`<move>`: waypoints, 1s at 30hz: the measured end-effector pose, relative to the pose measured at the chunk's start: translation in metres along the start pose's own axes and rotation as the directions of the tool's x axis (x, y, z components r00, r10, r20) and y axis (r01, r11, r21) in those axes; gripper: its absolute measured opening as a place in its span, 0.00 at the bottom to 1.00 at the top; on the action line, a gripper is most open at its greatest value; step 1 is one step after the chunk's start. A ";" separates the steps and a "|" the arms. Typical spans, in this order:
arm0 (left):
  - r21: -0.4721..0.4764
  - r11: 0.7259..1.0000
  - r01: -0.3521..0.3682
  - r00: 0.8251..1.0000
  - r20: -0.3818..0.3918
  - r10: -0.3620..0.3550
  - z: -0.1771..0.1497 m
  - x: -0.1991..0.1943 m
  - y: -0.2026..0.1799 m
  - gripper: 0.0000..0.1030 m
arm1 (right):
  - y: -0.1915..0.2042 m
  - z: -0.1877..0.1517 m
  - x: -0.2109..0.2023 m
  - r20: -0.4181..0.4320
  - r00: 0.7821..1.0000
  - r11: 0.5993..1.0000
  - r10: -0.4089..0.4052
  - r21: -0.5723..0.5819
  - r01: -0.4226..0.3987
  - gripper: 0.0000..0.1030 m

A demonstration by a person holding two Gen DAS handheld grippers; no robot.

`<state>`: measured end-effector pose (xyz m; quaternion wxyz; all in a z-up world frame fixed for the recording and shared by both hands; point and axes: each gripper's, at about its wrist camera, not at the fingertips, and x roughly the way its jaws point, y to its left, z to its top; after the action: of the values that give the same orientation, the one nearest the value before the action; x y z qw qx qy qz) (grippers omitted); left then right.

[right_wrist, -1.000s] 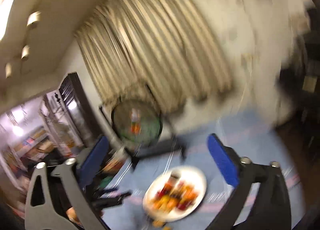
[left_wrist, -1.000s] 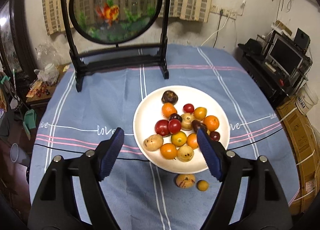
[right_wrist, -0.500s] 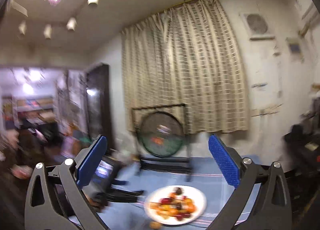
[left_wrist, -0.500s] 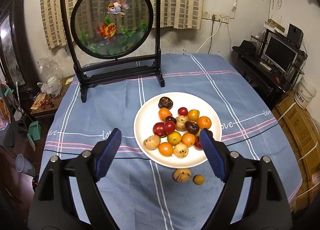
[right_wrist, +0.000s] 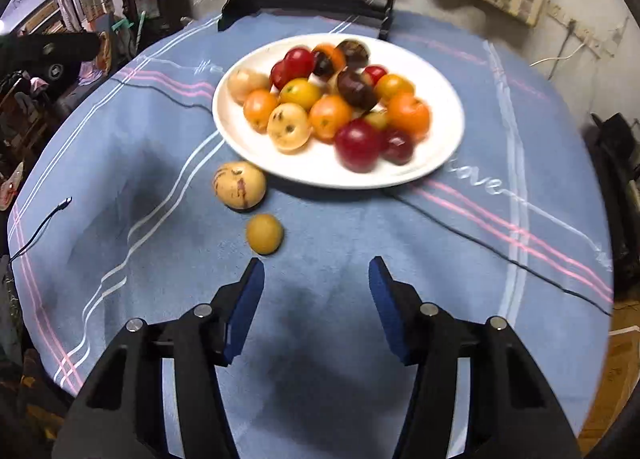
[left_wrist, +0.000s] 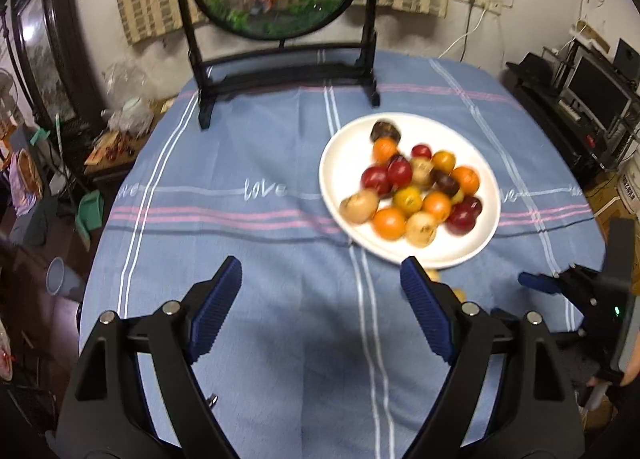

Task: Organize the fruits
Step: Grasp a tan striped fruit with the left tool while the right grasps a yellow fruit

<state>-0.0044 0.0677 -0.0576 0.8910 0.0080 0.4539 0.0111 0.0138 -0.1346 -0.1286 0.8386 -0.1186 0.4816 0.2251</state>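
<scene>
Blue tablecloth (right_wrist: 400,243): only right wrist view shows small yellow fruit (right_wrist: 264,234) whole.

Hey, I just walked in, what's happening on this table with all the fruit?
A person holding a two-finger gripper in each hand is sorting fruit on a blue striped tablecloth. A round white plate is piled with red, orange, yellow and dark fruits. Two pieces lie off it on the cloth: a tan speckled round fruit and a small yellow round fruit. The right gripper hangs open just short of the small yellow one; the left gripper is open and empty too.
</scene>
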 end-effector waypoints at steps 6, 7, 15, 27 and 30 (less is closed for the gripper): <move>-0.008 1.000 0.014 0.997 -0.070 -0.014 -0.015 0.019 -0.001 0.81 | 0.018 0.018 0.037 -0.056 0.993 0.994 0.104 -0.007 -0.105 0.55; -0.004 1.000 0.019 0.997 -0.078 -0.020 -0.016 0.022 -0.004 0.81 | 0.023 0.017 0.040 -0.071 0.992 0.994 0.103 -0.015 -0.105 0.53; 0.098 0.988 0.119 0.982 -0.160 -0.103 -0.020 0.061 -0.056 0.81 | -0.001 0.011 0.026 -0.054 0.982 0.981 0.182 0.077 -0.177 0.23; 0.175 0.967 0.183 0.956 -0.261 -0.134 -0.022 0.123 -0.101 0.41 | -0.037 -0.014 0.004 -0.018 0.986 0.961 0.164 0.227 -0.156 0.23; 0.186 0.962 0.201 0.960 -0.234 -0.155 -0.023 0.106 -0.096 0.41 | -0.036 -0.016 0.001 -0.008 0.986 0.958 0.169 0.238 -0.162 0.23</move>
<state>0.0399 -0.0254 -0.1592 0.8275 0.0586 0.5462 -0.1161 0.0204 -0.1725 -0.1383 0.8182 0.0197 0.5248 0.2338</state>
